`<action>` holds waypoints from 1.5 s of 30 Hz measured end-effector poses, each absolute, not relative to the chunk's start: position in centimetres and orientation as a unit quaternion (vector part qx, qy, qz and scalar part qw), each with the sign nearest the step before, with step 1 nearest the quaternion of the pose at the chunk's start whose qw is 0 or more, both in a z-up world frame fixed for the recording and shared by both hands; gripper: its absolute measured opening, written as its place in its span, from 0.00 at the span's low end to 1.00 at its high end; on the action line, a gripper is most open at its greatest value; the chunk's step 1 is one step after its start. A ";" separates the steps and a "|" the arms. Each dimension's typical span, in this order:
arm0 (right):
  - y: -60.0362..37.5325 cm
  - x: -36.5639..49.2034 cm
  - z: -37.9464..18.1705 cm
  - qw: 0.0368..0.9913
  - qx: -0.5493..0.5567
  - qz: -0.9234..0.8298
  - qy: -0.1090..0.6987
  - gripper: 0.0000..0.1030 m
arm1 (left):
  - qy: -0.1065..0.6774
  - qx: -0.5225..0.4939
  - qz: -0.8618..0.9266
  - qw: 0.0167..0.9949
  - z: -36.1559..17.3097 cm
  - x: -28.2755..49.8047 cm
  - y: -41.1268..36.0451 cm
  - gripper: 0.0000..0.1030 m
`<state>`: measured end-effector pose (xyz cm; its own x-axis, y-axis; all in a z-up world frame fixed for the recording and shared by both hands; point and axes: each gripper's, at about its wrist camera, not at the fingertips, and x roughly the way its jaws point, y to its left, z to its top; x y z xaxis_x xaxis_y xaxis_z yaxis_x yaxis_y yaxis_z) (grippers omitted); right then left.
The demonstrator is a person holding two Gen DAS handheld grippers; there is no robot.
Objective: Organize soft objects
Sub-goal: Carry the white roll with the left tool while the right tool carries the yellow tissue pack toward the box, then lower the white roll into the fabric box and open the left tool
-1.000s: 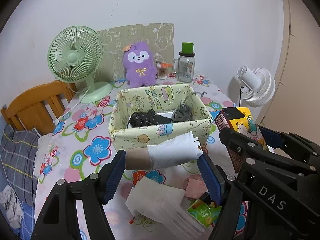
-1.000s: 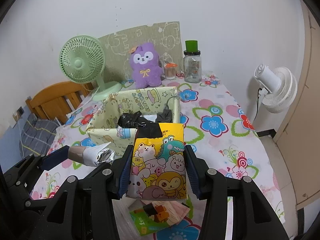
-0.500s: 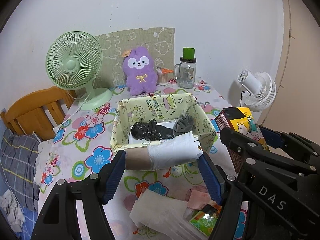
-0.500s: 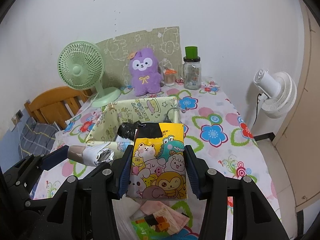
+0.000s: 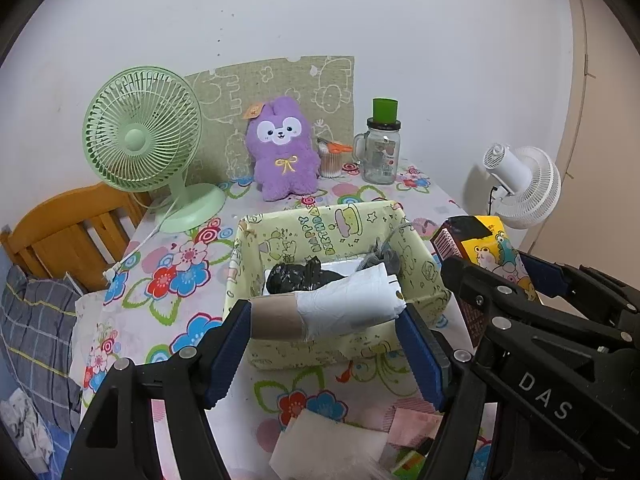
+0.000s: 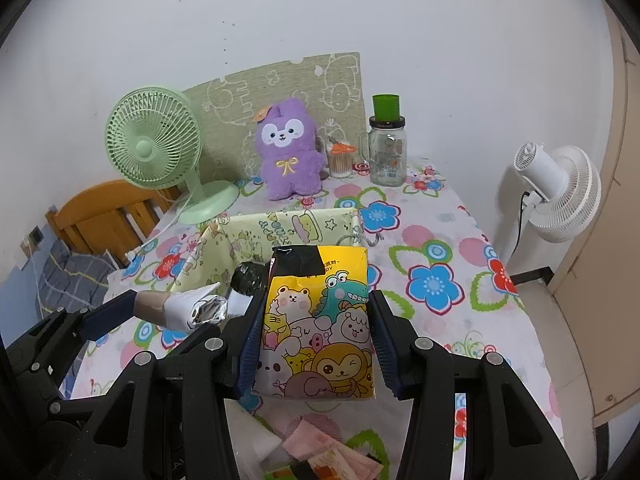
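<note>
Right wrist – pouch [image 6: 320, 320] cartoon front, left wrist – roll [image 5: 326, 310] lengthwise

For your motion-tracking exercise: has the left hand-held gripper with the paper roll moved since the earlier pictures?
Yes. The left hand-held gripper, shut on the paper roll, has come forward toward the yellow-green fabric box; the roll now overlaps its near wall and interior.

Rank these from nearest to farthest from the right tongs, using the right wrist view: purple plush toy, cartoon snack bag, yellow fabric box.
1. Cartoon snack bag: gripped between the right tongs.
2. Yellow fabric box: just beyond, slightly left.
3. Purple plush toy: by the back wall.
</note>
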<state>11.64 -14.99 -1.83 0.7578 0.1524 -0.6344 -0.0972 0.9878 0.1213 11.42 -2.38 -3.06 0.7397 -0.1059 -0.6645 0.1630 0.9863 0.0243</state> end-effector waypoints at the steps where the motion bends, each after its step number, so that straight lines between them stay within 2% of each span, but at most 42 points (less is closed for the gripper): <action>1: -15.0 11.9 -1.8 0.937 0.040 0.066 0.342 0.51 | 0.353 0.041 -0.072 0.932 -3.1 11.7 -2.4 0.73; 23: -14.8 16.4 -2.6 0.934 0.036 0.061 0.350 0.51 | 0.368 0.041 -0.077 0.926 -4.1 16.6 -2.4 0.74; 31: -14.8 18.1 -3.4 0.931 0.031 0.059 0.359 0.51 | 0.386 0.039 -0.080 0.918 -5.6 18.3 -2.5 0.89; 45: -13.8 20.4 -4.5 0.926 0.026 0.070 0.371 0.51 | 0.409 0.047 -0.086 0.907 -7.3 19.4 -2.3 0.92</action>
